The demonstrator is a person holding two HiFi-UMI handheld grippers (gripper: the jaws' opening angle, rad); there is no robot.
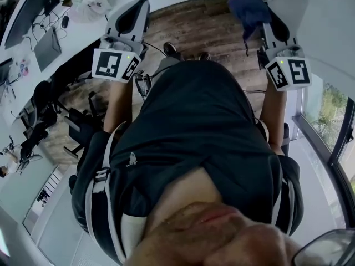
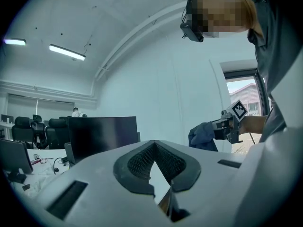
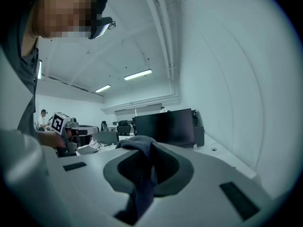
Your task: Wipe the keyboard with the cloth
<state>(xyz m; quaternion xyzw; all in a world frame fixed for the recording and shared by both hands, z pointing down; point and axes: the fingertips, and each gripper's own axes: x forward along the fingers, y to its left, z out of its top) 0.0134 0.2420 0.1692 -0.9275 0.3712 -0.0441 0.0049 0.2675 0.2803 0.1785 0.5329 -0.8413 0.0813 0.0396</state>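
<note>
Currently we list the cloth (image 1: 249,5) clamped in our right gripper (image 3: 150,161), left gripper (image 2: 154,148) closed on nothing, desk (image 3: 222,154) ahead, no keyboard in view.

- A white counter (image 1: 83,31) at the upper left of the head view carries a dark monitor (image 1: 30,7), a grey laptop (image 1: 47,47), black cables (image 1: 55,16) and a crumpled white bag (image 1: 91,0).
- The wood-plank floor (image 1: 205,24) bears the person's shoes (image 1: 171,50), with black office chairs (image 1: 39,115) standing off to the left.
- In the right gripper view, a white counter (image 3: 232,162) holds a dark monitor (image 3: 165,126).
</note>
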